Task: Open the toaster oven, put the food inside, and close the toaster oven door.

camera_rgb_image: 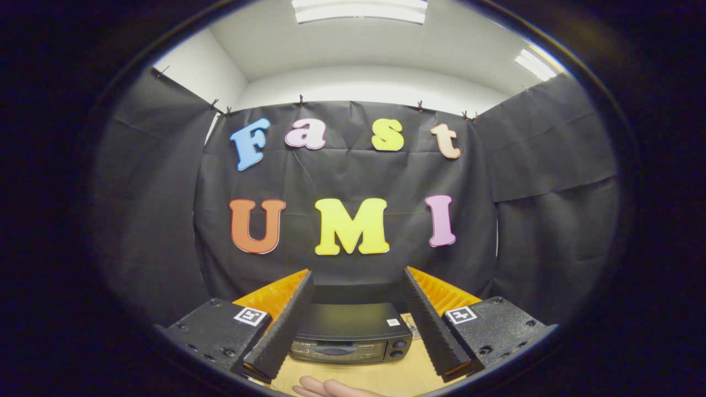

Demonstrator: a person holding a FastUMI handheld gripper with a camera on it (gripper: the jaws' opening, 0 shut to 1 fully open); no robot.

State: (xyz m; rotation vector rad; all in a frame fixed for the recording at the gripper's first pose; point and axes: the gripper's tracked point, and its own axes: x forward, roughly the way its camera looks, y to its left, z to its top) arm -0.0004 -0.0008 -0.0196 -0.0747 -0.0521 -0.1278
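Observation:
A black toaster oven point(349, 332) stands on a light wooden table point(411, 370), seen from above and in front, beyond and between my two fingers. Its door faces me and looks closed, with a handle across the front and two knobs on its right side. My gripper point(358, 281) is held open well above the table, its fingers spread wide on either side of the oven with nothing between them. A pale rounded shape point(325, 388) lies on the table in front of the oven; I cannot tell whether it is the food or a person's hand.
The black cloth booth wall rises close behind the oven and wraps around both sides. The bare wooden tabletop extends to the right of the oven and in front of it.

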